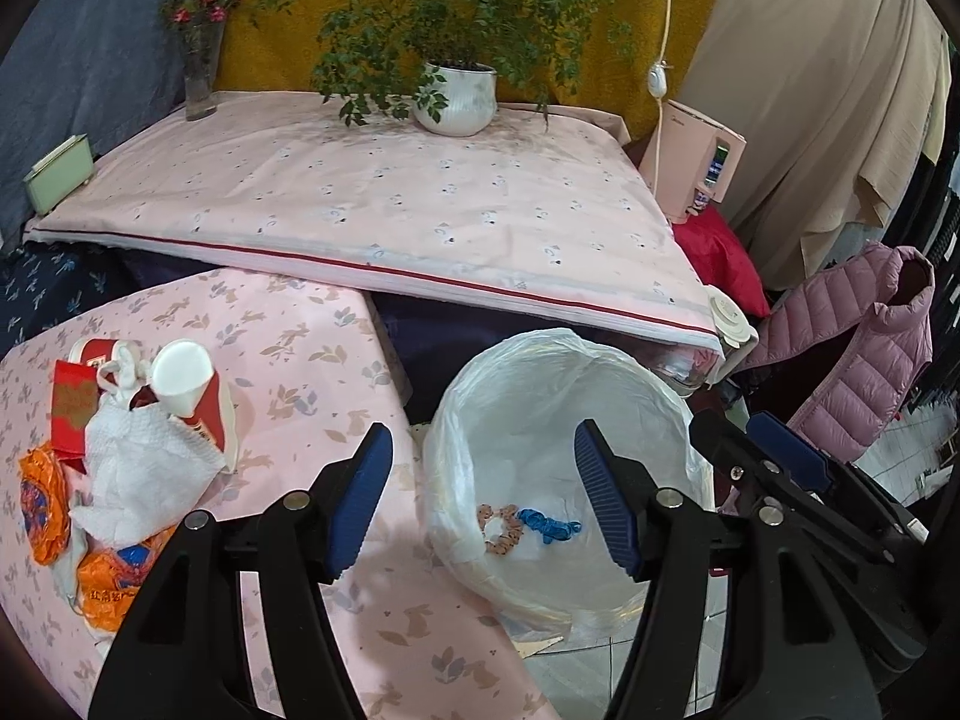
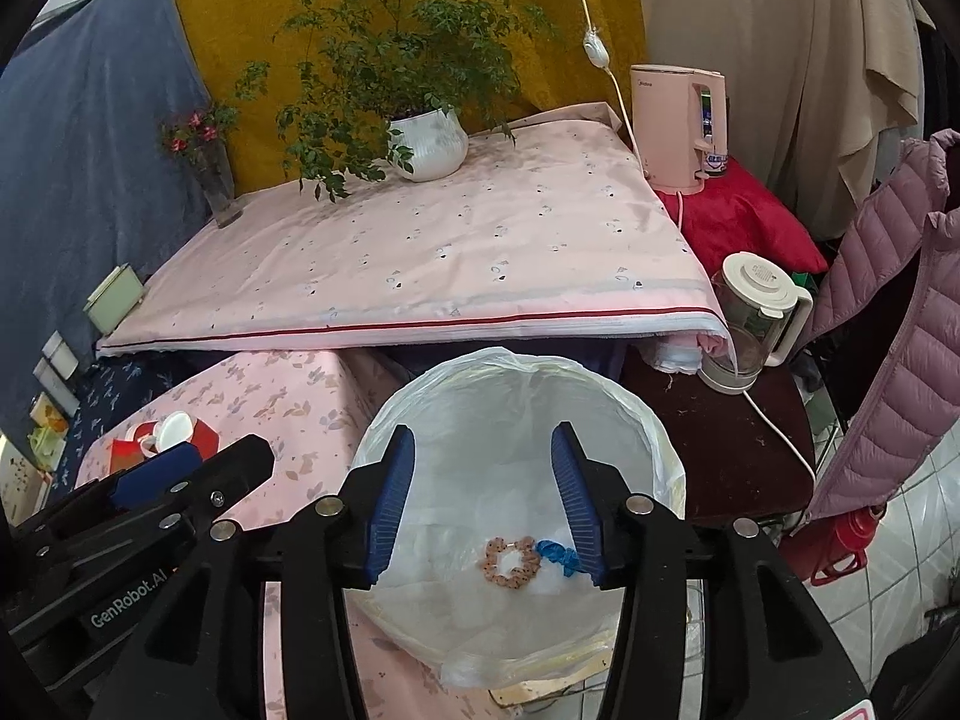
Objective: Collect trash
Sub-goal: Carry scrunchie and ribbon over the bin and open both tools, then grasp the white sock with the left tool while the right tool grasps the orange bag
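Trash (image 1: 129,468) at nine o'clock could scatter (loose tissue) if my left gripper (image 1: 480,504), released like the right gripper (image 2: 483,501), pinches carelessly.

Bin mouth (image 2: 612,396) clear — table edge (image 2: 336,372) just beside

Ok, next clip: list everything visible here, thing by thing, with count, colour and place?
bin: 1, white liner, beside low table
scrunchie: 1, tan, bin bottom
blue scrap: 1, blue, touching scrunchie
trash pile: 1, white, orange, red, on low table
paper cup: 1, white, atop pile
potted plant: 1, green, white pot, upper table
flower vase: 1, clear, upper table
kettle: 1, pink, right
blender jug: 1, clear, right
jacket: 1, mauve, far right
left gripper: jaws open, empty
right gripper: jaws open, empty
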`<state>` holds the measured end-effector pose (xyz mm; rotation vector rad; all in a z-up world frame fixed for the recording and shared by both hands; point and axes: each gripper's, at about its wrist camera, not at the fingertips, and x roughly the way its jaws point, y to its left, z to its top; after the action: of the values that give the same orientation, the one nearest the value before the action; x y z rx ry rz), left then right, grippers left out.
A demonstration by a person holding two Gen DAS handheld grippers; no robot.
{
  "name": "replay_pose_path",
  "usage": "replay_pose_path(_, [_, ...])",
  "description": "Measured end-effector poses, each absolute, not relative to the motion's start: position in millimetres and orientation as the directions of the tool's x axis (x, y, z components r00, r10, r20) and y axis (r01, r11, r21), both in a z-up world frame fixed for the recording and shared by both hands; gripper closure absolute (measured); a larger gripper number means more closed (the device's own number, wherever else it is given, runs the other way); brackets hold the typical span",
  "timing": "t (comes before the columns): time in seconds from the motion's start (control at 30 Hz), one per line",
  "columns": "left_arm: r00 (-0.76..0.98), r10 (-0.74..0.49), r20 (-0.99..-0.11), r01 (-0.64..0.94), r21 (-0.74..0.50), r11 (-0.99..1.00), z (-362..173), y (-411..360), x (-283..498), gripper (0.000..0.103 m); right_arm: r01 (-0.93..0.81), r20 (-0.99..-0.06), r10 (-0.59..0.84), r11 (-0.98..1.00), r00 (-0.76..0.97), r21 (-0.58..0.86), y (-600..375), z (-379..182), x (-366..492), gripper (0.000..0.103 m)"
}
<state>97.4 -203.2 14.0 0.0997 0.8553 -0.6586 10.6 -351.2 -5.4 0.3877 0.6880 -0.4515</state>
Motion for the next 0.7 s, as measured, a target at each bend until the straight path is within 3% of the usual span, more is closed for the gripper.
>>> replay_pose_path(0.47, [0.52, -0.401, -0.754, 0.396, -0.203, 0.896, -9, -101, 111, 0.039, 0.43, -0.689, -0.199, 0.885, 0.697, 0.178, -290, -11, 19, 0.05])
replay_pose_path(0.6, [0.53, -0.352, -0.771, 0.328, -0.196, 0.924, -22, -64, 111, 0.03, 0.393, -0.695, -0.17, 0.903, 0.699, 0.175, -268, -14, 24, 0.049])
replay_pose_path(0.7, [0.528, -0.317, -0.788, 0.29, -0.184, 0.939, -32, -38, 111, 0.029, 0.363, -0.7, -0.147, 0.916, 0.699, 0.171, -249, -19, 27, 0.049])
